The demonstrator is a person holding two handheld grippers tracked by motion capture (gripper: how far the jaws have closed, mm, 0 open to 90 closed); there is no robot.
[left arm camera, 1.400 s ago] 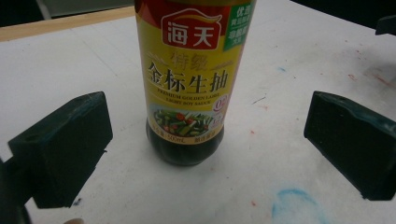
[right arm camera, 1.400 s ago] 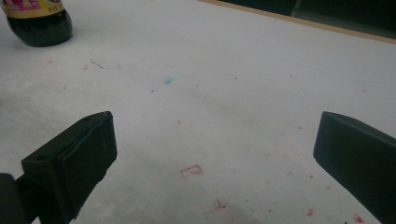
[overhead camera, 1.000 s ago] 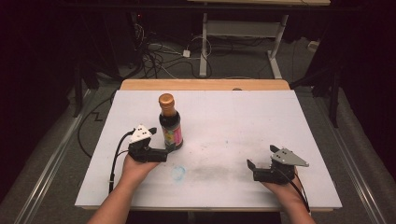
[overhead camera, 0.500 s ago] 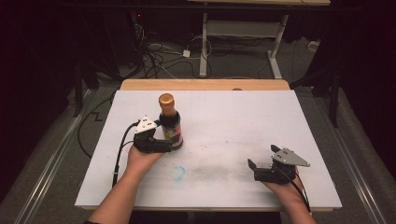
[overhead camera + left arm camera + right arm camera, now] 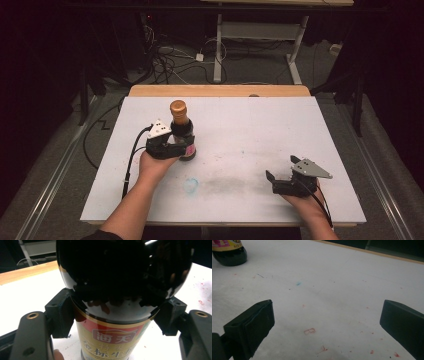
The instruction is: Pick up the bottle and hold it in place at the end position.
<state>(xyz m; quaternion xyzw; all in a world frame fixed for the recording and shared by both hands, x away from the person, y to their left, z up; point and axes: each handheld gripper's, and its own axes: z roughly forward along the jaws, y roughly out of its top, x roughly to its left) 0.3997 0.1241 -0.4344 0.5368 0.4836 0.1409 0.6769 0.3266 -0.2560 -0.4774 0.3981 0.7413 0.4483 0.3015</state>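
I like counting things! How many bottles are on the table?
1. The bottle stands upright at the table's left side, clamped between the left gripper's jaws.

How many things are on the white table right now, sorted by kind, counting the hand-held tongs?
Bottle, dark glass with a gold cap, held upright in the left tongs: 1
Hand-held tongs, the left on the bottle and the right tongs open: 2
Total: 3

Dark bottle point(image 5: 182, 135) with gold cap point(image 5: 178, 106), red-yellow label point(image 5: 112, 337), white table point(image 5: 250, 130), black tongs point(image 5: 327, 322)
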